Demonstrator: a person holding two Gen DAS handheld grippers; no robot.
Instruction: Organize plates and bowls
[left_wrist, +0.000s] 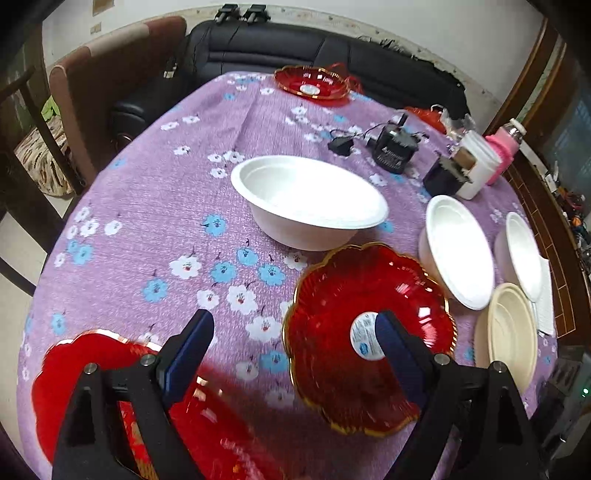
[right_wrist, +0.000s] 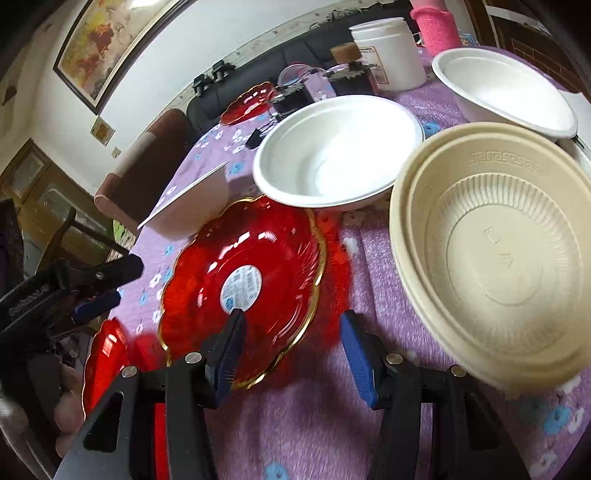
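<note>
Purple floral tablecloth filling left wrist view, left gripper hovering released beside red glass plate, white bowl sitting behind, right wrist view, right gripper hanging open and empty over plate's near rim, beige bowl lying just right.

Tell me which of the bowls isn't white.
The cream bowl, nearest the right gripper at the table's near right. It is beige with ribbed walls; the other three bowls are plain white.
</note>
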